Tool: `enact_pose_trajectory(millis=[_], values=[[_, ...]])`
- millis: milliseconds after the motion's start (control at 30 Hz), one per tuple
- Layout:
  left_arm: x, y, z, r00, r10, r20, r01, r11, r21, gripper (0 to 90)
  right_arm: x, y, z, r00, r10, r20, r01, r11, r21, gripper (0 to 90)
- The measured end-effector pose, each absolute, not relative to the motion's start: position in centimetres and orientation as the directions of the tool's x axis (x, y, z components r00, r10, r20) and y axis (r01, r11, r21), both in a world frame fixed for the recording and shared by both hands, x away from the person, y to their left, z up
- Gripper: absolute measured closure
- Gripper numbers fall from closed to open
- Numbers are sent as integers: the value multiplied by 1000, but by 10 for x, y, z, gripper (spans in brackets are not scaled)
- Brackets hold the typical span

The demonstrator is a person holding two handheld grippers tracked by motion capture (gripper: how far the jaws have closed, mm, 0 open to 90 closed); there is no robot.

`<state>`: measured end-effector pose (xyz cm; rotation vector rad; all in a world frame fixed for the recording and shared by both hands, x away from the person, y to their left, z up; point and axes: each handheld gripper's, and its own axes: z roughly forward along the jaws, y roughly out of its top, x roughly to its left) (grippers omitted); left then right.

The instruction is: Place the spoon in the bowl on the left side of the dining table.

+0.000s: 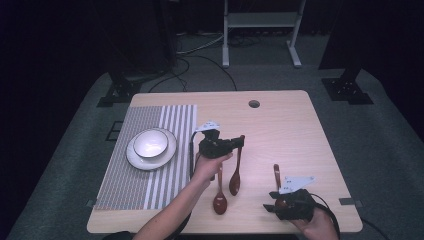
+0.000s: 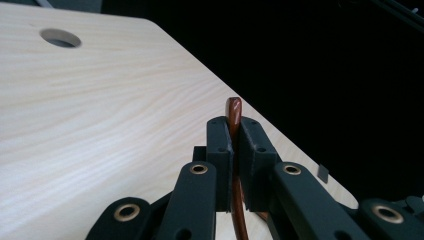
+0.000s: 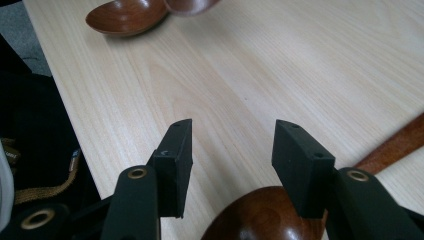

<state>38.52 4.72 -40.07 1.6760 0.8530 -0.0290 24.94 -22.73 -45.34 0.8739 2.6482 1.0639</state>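
Note:
Three brown wooden spoons are on or over the light wood table (image 1: 280, 125). My left gripper (image 1: 239, 143) (image 2: 233, 145) is shut on the handle of one spoon (image 1: 235, 175) (image 2: 233, 111), just below its tip, and the bowl end points toward the person. A second spoon (image 1: 220, 202) (image 3: 125, 17) lies on the table beside it. My right gripper (image 1: 274, 200) (image 3: 232, 165) is open near the front edge. The bowl of the third spoon (image 1: 276, 175) (image 3: 260, 220) lies under its jaws, and neither pad touches it.
A white bowl (image 1: 150, 142) sits on a white plate (image 1: 165, 156) on a striped placemat (image 1: 130, 185) at the left. A cable hole (image 1: 254, 104) (image 2: 60, 38) is near the far edge. A metal frame (image 1: 260, 30) stands on the floor beyond the table.

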Motion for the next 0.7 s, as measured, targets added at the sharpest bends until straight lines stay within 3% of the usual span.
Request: enact_pose_trajectory(millis=[700], values=[[405, 110, -375, 658, 642, -395, 507, 11, 862, 844, 250, -249, -452, -774, 623, 113, 505, 500, 704, 417]])
